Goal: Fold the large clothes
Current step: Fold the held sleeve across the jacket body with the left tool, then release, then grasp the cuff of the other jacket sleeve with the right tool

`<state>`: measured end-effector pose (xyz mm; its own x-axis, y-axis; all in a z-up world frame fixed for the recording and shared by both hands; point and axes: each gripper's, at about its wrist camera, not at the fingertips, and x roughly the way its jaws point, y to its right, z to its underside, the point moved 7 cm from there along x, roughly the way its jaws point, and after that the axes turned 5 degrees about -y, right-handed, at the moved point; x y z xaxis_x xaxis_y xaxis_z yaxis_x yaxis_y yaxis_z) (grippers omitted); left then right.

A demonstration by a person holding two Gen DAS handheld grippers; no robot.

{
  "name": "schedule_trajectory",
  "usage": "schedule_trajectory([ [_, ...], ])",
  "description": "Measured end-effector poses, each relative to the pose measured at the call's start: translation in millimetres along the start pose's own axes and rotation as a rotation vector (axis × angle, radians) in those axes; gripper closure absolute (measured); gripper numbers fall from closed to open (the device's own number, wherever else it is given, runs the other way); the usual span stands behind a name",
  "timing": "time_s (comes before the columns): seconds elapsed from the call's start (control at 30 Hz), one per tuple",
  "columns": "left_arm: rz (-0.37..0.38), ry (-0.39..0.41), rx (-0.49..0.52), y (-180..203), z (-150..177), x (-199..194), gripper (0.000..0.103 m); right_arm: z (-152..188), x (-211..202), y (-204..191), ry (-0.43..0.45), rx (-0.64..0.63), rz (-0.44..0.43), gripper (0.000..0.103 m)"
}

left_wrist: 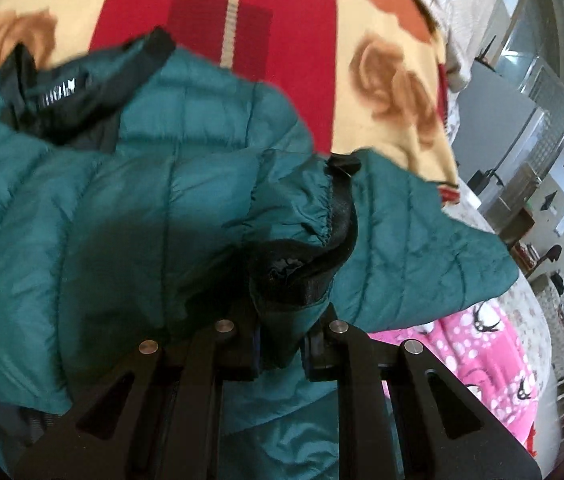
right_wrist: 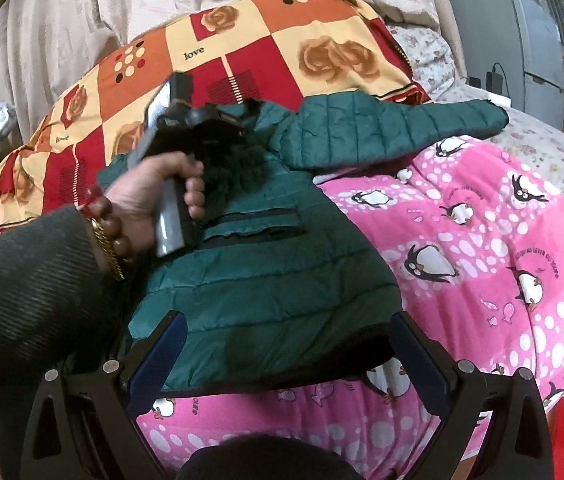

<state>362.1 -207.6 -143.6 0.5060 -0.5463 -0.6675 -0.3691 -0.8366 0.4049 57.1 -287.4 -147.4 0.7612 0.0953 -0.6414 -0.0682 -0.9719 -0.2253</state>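
Firstly, left wrist view: the left gripper [left_wrist: 280, 354] has its jaws clamped on the black-trimmed sleeve cuff [left_wrist: 302, 272] of the teal puffer jacket [left_wrist: 130, 208], which lies on the bed over a red-and-cream rose blanket [left_wrist: 290, 60]. Right wrist view: the right gripper [right_wrist: 288, 356] hovers with jaws wide apart over the jacket's hem [right_wrist: 266, 384], gripping nothing; the jacket rests partly on a pink penguin blanket [right_wrist: 482, 240], one sleeve [right_wrist: 394, 128] stretched out sideways, while the person's left hand [right_wrist: 154, 196] holds the other gripper near the collar.
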Motion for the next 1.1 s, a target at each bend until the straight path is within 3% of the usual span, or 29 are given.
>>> schedule_trajectory([
  [0.1, -0.005, -0.038, -0.035, -3.7, 1.7, 10.7, 0.089, 0.0, 1.1, -0.5, -0.006, -0.006, 0.001, 0.003],
  [0.17, 0.003, -0.075, -0.054, -5.3, 5.6, 14.6, 0.073, -0.1, 1.3, -2.1, -0.006, -0.014, 0.006, 0.003],
  [0.23, 0.042, -0.106, -0.066, -1.0, 8.5, 13.6, 0.041, -0.2, 1.4, -3.3, -0.004, -0.024, 0.014, 0.003],
  [0.27, 0.056, -0.11, -0.069, 1.3, 10.4, 9.7, 0.039, -0.1, 1.2, -4.1, -0.003, -0.029, 0.019, 0.003],
  [0.4, 0.099, -0.119, -0.065, 8.4, 19.5, -20.2, 0.039, 0.7, -2.1, -4.5, 0.007, -0.034, 0.036, 0.003],
  [0.5, 0.081, -0.098, -0.065, -1.0, 25.4, -52.7, 0.039, 0.6, -4.8, -5.0, 0.017, -0.037, 0.052, 0.003],
  [0.73, -0.093, 0.047, -0.183, -89.7, 13.4, -140.6, 0.039, -9.4, -16.1, -23.5, 0.049, -0.109, 0.073, 0.003],
  [0.83, -0.19, 0.149, -0.276, -136.6, -1.8, -172.2, 0.039, -47.1, -20.6, -31.1, 0.121, -0.1, 0.023, 0.003],
  [0.93, -0.267, 0.216, -0.351, -175.4, -14.3, -184.7, 0.039, -105.3, -7.1, -45.8, 0.179, -0.112, -0.017, 0.003],
  [1.03, -0.372, 0.271, -0.374, -206.2, -17.1, -185.8, 0.039, -163.9, 47.6, -78.4, 0.106, -0.207, -0.104, 0.003],
  [1.1, -0.408, 0.256, -0.353, -222.9, -14.8, -176.9, 0.039, -188.7, 88.9, -92.6, 0.044, -0.223, -0.129, 0.003],
])
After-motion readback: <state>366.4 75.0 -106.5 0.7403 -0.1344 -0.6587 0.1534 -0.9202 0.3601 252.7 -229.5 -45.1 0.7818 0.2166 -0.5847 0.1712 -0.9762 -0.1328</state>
